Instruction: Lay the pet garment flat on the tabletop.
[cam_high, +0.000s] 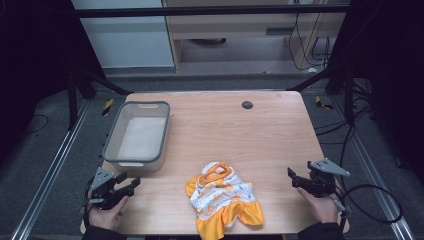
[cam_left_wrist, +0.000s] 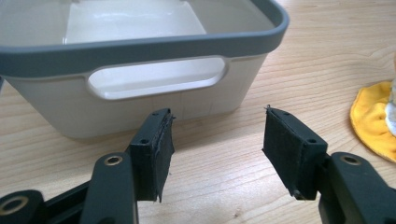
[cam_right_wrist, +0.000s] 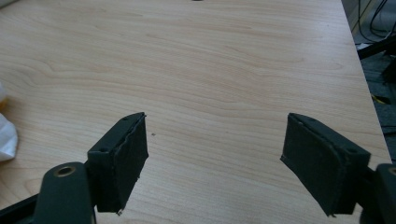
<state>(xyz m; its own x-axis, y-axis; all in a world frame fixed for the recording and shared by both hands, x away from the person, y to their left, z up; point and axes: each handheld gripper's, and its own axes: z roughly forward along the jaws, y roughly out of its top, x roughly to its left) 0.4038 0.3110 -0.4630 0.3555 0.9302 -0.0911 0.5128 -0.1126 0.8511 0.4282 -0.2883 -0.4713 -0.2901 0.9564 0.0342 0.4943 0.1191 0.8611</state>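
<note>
A crumpled orange and white patterned garment (cam_high: 222, 199) lies near the table's front edge, in the middle. A grey-rimmed pale bin (cam_high: 137, 132) stands at the left of the table, nothing inside it. My left gripper (cam_high: 129, 184) rests at the front left corner, open, its jaws pointing at the bin's handle wall (cam_left_wrist: 154, 79). The garment's orange edge (cam_left_wrist: 371, 119) lies off to the right in the left gripper view. My right gripper (cam_high: 295, 176) is open at the front right, over bare wood (cam_right_wrist: 210, 93), with a bit of white cloth (cam_right_wrist: 7, 135) at the far left of its view.
A small dark round disc (cam_high: 247, 105) sits near the table's far edge. Metal rails run along both sides of the table, and cables (cam_high: 370, 200) trail on the floor at the right. The wooden tabletop (cam_high: 240, 140) lies bare between bin and garment.
</note>
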